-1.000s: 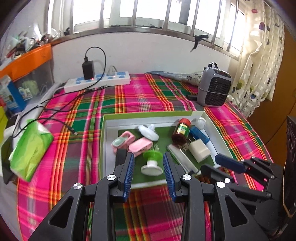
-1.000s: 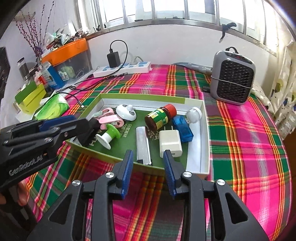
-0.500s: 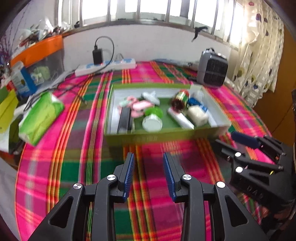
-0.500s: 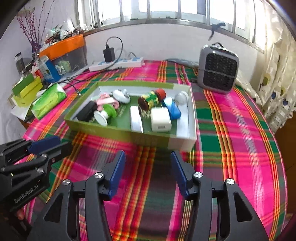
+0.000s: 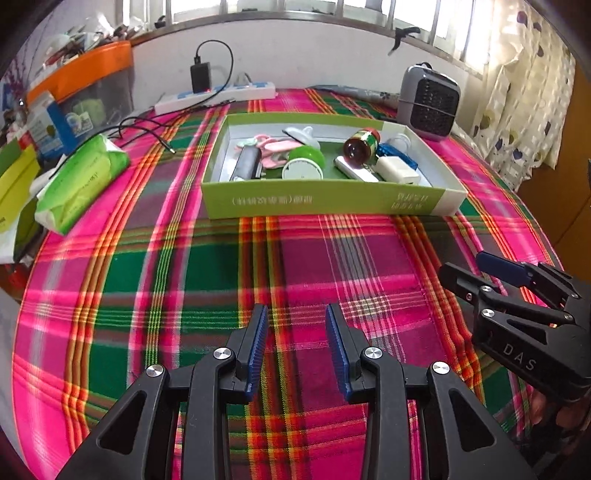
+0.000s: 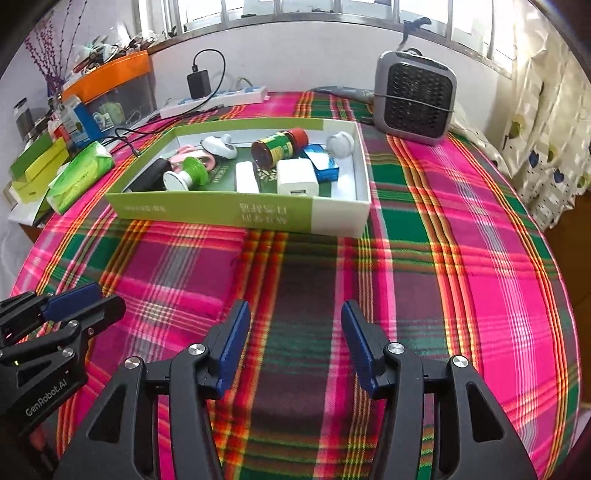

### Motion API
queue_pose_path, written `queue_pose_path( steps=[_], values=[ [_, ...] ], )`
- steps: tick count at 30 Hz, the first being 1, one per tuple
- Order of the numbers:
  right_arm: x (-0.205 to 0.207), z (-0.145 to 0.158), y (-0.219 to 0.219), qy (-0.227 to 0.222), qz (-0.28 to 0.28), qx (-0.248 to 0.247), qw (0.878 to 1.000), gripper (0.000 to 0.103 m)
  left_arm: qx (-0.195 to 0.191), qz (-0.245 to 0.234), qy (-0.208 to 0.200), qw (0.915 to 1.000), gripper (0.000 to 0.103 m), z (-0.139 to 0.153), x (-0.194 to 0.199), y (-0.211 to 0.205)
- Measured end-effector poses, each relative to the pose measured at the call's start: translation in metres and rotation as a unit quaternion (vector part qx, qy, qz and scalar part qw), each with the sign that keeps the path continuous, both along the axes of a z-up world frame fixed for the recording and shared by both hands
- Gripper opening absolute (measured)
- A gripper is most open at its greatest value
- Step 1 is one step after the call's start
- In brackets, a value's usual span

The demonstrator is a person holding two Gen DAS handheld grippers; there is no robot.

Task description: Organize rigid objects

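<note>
In the left wrist view, the left gripper [image 5: 295,343] is held narrowly parted and empty over a pink-and-green plaid tablecloth [image 5: 229,266], with the green-and-white box [image 5: 325,199] of small objects set toward the table's far edge below a barred window [image 5: 295,7]. In the right wrist view, the right gripper [image 6: 293,343] is spread wide and empty, and the box [image 6: 236,214] is seen between a grey heater [image 6: 413,99] at the far right corner and a green tissue pack [image 6: 79,177] at the left edge.
</note>
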State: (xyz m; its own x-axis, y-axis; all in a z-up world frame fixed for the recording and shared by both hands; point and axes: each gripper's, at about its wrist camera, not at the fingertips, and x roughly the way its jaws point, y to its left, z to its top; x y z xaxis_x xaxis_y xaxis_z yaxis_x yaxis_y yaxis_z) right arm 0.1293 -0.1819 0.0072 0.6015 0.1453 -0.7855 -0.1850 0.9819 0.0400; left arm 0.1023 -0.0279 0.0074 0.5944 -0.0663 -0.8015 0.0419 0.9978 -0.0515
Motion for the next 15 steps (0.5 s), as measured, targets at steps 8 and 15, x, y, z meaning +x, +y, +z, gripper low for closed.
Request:
queue_pose_path(
  steps=[8,15],
  values=[
    [0.001,-0.003,-0.004,0.0,-0.009,-0.01,1.0,0.053,0.002,0.009,-0.006,0.9999,0.033,-0.001,0.0,-0.005],
    [0.002,-0.003,-0.004,-0.001,-0.011,-0.011,1.0,0.057,0.035,0.001,-0.01,0.9994,0.041,-0.003,0.001,-0.018]
  ],
)
